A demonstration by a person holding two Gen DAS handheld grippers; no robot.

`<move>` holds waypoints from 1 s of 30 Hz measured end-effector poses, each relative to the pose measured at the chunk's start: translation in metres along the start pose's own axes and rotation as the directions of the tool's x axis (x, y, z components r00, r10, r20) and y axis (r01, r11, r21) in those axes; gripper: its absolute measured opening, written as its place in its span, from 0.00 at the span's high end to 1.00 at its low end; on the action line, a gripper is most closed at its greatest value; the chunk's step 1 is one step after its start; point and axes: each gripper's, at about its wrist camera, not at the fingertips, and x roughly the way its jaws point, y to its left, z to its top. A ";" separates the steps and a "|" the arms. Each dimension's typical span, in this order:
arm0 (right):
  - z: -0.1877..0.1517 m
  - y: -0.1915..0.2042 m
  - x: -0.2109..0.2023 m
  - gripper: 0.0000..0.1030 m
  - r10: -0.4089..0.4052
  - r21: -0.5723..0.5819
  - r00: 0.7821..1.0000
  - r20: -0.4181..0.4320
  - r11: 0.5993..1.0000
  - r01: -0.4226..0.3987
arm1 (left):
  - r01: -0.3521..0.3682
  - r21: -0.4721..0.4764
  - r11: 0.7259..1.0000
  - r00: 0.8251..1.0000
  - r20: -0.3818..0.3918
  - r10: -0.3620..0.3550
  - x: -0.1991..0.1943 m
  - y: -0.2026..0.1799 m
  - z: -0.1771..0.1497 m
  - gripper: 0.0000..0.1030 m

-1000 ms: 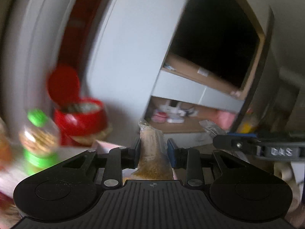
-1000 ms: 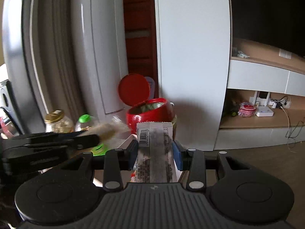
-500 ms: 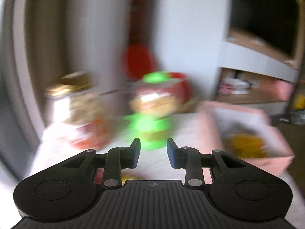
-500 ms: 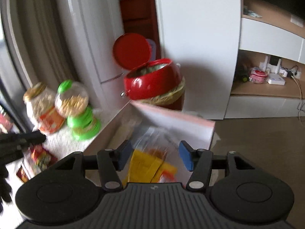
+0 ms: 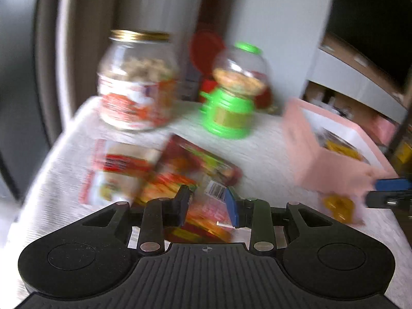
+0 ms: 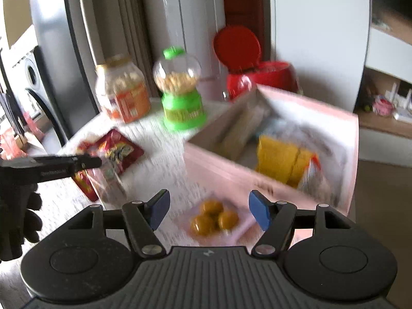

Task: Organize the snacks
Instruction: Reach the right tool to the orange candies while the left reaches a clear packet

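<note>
A pink box (image 6: 303, 180) on the white table (image 6: 164, 154) holds yellow packets (image 6: 280, 159) and other snacks; it also shows in the left wrist view (image 5: 332, 172). My left gripper (image 5: 207, 206) is open and empty, low over red snack packets (image 5: 195, 170) lying on the table. My right gripper (image 6: 208, 209) is wide open and empty, above a clear bag of orange sweets (image 6: 211, 219) in front of the box. The left gripper also shows in the right wrist view (image 6: 97, 161) over the red packets (image 6: 113, 154).
A gold-lidded jar of snacks (image 5: 139, 82) and a green-based candy dispenser (image 5: 231, 90) stand at the table's back. A red bin with its lid up (image 6: 257, 77) stands behind the table. A fridge (image 6: 85, 38) is on the left, and shelves (image 6: 386, 103) on the right.
Both grippers let go of the snack bars they held and opened. Both have swung down toward the table, the left to the red packets, the right to the orange sweets.
</note>
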 end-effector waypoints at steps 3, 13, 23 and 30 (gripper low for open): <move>-0.010 -0.009 0.008 0.34 -0.047 0.018 0.999 -0.025 0.999 0.047 | 0.087 0.039 0.995 0.996 -0.036 -0.086 0.006 -0.021 -0.005 0.66; -0.018 -0.014 0.026 0.28 -0.025 0.082 0.999 -0.037 0.996 0.028 | 0.141 0.071 0.987 0.984 -0.122 -0.132 0.009 -0.046 -0.018 0.61; -0.020 0.016 0.045 0.33 -0.096 0.007 0.994 -0.046 0.995 0.096 | 0.035 -0.054 0.998 0.999 0.034 -0.033 -0.020 -0.025 -0.002 0.62; -0.052 -0.008 0.004 0.43 -0.056 -0.036 0.998 -0.028 0.998 0.055 | 0.086 0.007 0.996 0.996 -0.022 -0.085 -0.002 -0.049 -0.002 0.62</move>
